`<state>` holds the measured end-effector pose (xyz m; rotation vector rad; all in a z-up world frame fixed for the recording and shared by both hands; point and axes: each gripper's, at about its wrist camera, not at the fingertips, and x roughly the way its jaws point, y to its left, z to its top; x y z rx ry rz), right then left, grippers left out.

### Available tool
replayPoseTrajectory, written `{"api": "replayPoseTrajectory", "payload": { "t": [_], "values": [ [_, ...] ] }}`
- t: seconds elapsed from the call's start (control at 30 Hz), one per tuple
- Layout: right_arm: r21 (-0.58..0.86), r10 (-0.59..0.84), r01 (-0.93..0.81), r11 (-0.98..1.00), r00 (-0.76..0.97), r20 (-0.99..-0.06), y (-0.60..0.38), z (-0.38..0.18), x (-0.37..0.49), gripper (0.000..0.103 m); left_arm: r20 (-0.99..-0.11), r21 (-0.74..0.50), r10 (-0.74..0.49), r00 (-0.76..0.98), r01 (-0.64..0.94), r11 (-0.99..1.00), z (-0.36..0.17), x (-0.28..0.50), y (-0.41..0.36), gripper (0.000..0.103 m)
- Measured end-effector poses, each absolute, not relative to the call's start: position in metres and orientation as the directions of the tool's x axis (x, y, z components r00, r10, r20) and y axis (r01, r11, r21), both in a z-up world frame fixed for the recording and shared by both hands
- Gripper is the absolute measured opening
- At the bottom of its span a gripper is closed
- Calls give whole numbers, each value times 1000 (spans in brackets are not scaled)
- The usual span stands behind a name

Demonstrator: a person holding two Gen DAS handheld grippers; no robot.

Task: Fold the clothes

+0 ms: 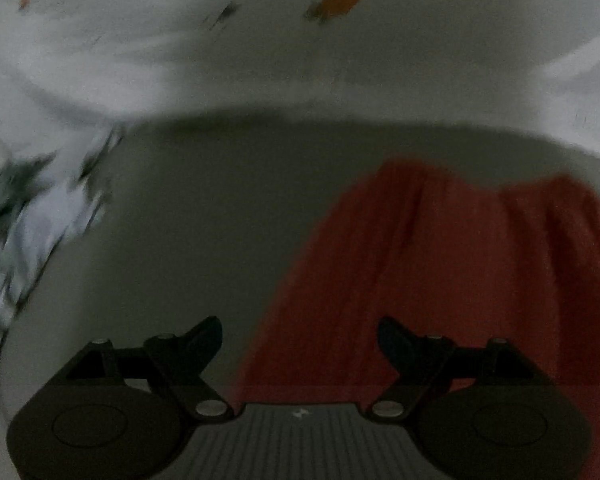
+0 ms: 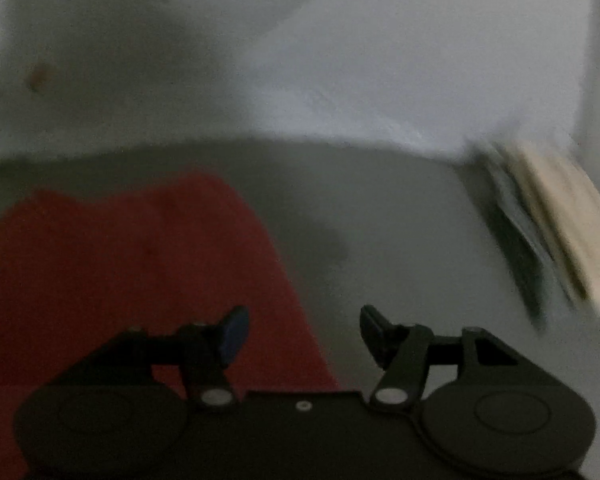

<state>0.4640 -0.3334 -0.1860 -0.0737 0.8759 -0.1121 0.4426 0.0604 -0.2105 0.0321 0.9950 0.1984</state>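
Observation:
A red garment [image 1: 452, 272] lies spread on a grey surface [image 1: 204, 216]. In the left wrist view it fills the lower right; my left gripper [image 1: 300, 340] is open and empty over its left edge. In the right wrist view the red garment [image 2: 120, 268] fills the lower left; my right gripper [image 2: 304, 332] is open and empty over its right edge. Both views are dim and blurred.
A white wall [image 1: 300, 60] with orange and dark marks stands behind the surface. A white and dark patterned cloth [image 1: 28, 220] lies at the left. A stack of folded items [image 2: 552, 228], dark and beige, lies at the right of the right wrist view.

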Motion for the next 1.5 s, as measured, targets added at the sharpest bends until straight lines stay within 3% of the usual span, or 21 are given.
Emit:
{"api": "replayPoseTrajectory", "payload": {
  "t": [0.13, 0.2, 0.37, 0.57, 0.63, 0.7, 0.93, 1.13, 1.23, 1.3, 1.4, 1.5],
  "values": [
    [-159, -213, 144, 977, 554, -805, -360, -211, 410, 60, -831, 225, 285, 477, -180, 958, -228, 384, 60, 87],
    [-153, -221, 167, 974, 541, -812, -369, -225, 391, 55, -815, 251, 323, 481, -209, 945, -233, 363, 61, 92],
    [-257, -322, 193, 947, 571, -755, -366, -213, 358, 48, -801, 270, 372, 469, -272, 924, -212, 335, 63, 92],
    [-182, -168, 56, 982, 702, -692, -314, -194, 314, 45, -807, 162, 333, 487, -359, 919, -191, 294, 68, 91],
    [-159, -100, -14, 987, 721, -685, -288, -193, 294, 28, -819, 123, 308, 484, -375, 919, -190, 280, 71, 90],
    [-115, -5, -105, 988, 717, -697, -257, -192, 273, 21, -829, 98, 279, 484, -367, 925, -191, 272, 76, 86],
    [-77, 240, -402, 912, 677, -696, -162, -185, 230, 20, -838, 77, 245, 487, -338, 938, -199, 266, 97, 86],
    [-170, 187, -408, 897, 699, -690, -103, -182, 250, 34, -839, 33, 160, 520, -245, 969, -207, 282, 112, 85],
    [-217, 149, -415, 884, 689, -710, -91, -189, 267, 34, -849, 30, 132, 511, -204, 979, -217, 291, 114, 60],
    [-259, 126, -424, 868, 691, -712, -85, -191, 268, 34, -849, 12, 105, 517, -180, 984, -222, 292, 116, 21],
    [-341, 106, -466, 817, 702, -704, -71, -192, 265, 34, -839, 0, 93, 537, -170, 985, -224, 289, 119, 13],
    [-379, 116, -494, 782, 715, -690, -62, -187, 261, 46, -840, -23, 61, 540, -148, 989, -224, 289, 124, 9]
  ]
}}
